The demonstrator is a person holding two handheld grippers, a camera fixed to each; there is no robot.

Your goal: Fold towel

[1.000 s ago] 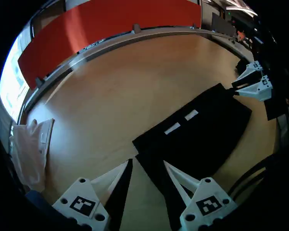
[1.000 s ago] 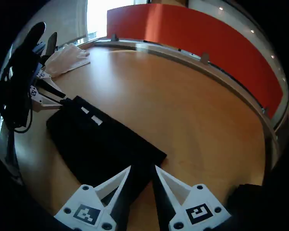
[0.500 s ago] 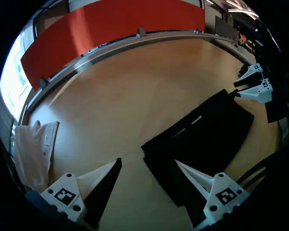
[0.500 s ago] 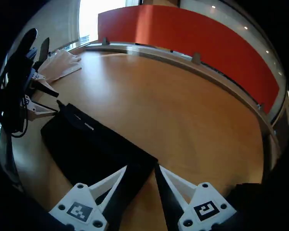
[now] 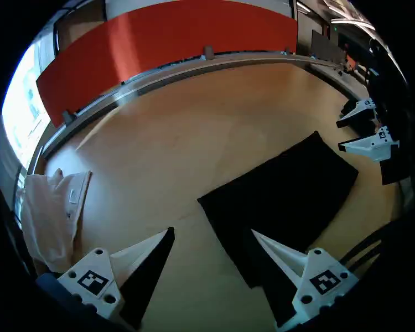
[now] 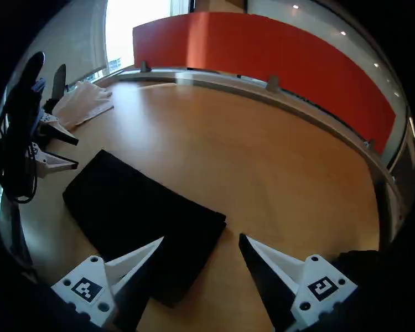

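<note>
Towel: the black towel (image 5: pixel 279 205) lies flat on the wooden table (image 5: pixel 169 144) as a folded rectangle, with one end under each gripper.

Left gripper: I find the left gripper (image 5: pixel 212 232) with its fingers wide apart and nothing between them. A second ago they were pinched together on the towel's corner.

Right gripper: the right gripper (image 6: pixel 201 237) is also spread and empty. It was the later of the two to let go, as it was gripping its corner half a second ago.

Change in the cloth: the two white tags that showed on the upper face a second ago are now out of sight. The top layer has settled and its edges appear to line up with the layer beneath.

Meaning for the task: I judge this fold laid and released. Whether another fold is wanted I cannot say.

Risk: a fingertip could drag the top layer askew as the grippers withdraw.

Surroundings: a pale cloth (image 5: pixel 50 216) sits at the table's edge, well apart from the towel.
</note>
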